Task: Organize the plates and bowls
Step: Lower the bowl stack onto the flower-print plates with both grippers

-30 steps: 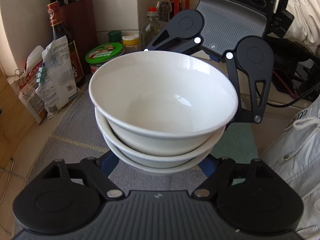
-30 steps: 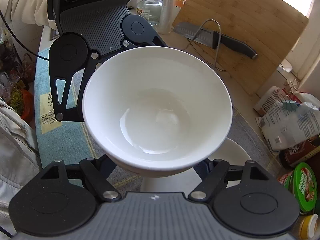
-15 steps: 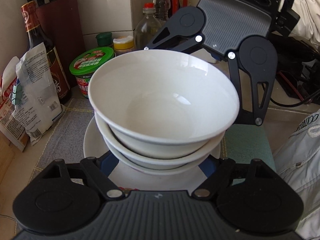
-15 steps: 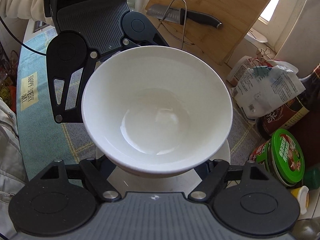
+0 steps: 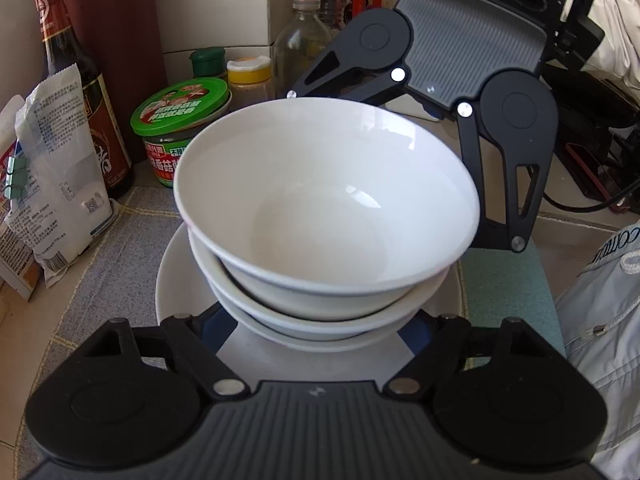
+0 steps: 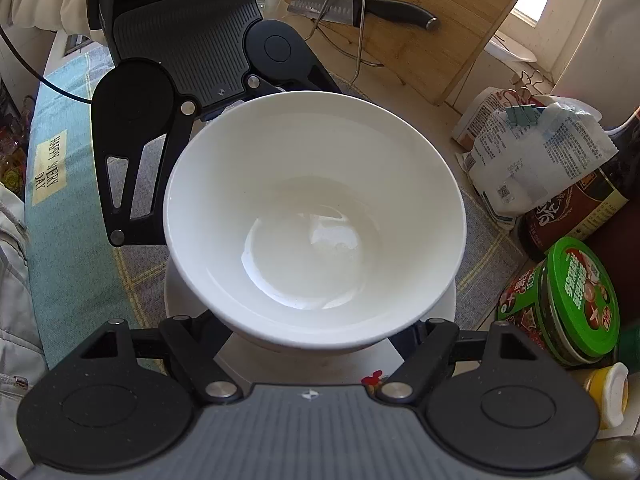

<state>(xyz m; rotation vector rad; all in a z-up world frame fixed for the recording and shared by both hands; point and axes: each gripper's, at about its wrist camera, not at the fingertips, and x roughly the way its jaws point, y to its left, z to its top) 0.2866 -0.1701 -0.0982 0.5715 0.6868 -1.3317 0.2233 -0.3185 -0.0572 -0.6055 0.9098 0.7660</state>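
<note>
"Why two tools on one load?"

"It's a stack of bowls [image 5: 326, 216], three nested by the look of the rims in the left wrist view, and wide. The left gripper [image 5: 316, 332] comes at it from one side, the right gripper [image 6: 316, 340] from the opposite side, so the pile is cradled between them and can't tip."

"Are the jaws closed on it?"

"Each pair stands apart around the lower part of the stack, its blue fingers [image 5: 214, 326] reaching in under the bowls from either side. They look pressed to the lowest bowl, though the contact itself is hidden under the rims (I judge it a grip because the stack appears to sit clear of the plate)."

"Where is the stack, then?"

"Just over a white plate [image 5: 180, 280] that lies on the grey mat [image 5: 120, 248], near the green-lidded jar [image 5: 180, 106] and the paper packets [image 5: 52, 184]. Stacking bowls on the plate gathers the crockery in one spot, I think."

"And the hands?"

"Both tools point steeply down, facing each other across the bowls; the right looks the steeper."
</note>
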